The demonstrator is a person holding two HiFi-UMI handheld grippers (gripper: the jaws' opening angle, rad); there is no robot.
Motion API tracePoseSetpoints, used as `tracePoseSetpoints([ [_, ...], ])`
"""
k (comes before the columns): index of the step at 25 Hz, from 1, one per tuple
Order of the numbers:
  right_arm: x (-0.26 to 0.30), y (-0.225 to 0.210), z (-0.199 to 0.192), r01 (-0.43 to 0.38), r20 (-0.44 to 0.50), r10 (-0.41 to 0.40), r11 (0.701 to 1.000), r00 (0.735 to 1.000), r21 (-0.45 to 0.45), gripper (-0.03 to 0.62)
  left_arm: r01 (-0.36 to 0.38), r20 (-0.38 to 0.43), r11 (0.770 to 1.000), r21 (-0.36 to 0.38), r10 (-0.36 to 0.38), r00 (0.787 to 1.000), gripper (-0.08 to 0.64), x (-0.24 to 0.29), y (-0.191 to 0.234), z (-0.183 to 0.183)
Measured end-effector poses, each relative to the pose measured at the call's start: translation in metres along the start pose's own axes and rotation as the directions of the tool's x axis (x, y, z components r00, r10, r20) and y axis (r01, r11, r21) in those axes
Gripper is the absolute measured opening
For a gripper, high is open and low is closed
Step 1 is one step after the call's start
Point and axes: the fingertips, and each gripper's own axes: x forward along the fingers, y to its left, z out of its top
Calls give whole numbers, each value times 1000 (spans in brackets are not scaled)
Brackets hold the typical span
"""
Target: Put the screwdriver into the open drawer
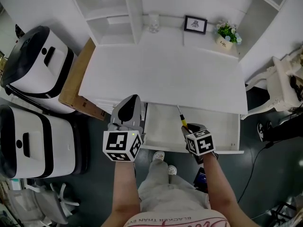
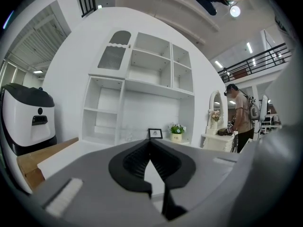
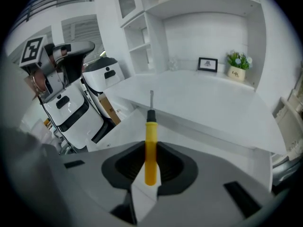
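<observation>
One big desk [image 1: 161, 74]: white, straight ahead of both grippers.
Open drawer [image 1: 163, 126]: pulled out under the desk's front edge. It is just below and ahead of the right gripper, and close beside the left one. It looks bare inside.
Left gripper [image 1: 131, 100]: jaws pressed together with nothing in them.
Right gripper [image 1: 188, 128]: jaws pinch the yellow handle.
Screwdriver [image 1: 181, 118]: sticks out past the right gripper's jaws, metal tip first. It is over the drawer and I think not lying in it yet.
Could go wrong: the long tip may bump the desk edge if the right gripper pushes too far ahead. The screwdriver may bounce or roll if the jaws let go too high. The thin round handle may also slip in the pinch.
Arm pose: both bare arms reach out from the body. The right gripper tips down at the drawer. The left gripper points almost flat at the desk.
</observation>
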Motion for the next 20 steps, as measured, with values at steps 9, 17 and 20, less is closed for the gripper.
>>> tracePoseSetpoints([
  [9,43,-1,-20,-52,-119,48,998,992,-27,80,-2,-51,1000,-25,1,999,9,16,16,-24],
  [17,83,-8,-42,-68,-256,68,998,964,12,80,6,-85,999,-33,-9,996,9,28,17,-39],
  [20,94,-10,-51,-72,-307,77,997,949,30,80,2,-99,1000,-29,-5,995,9,31,21,-43],
])
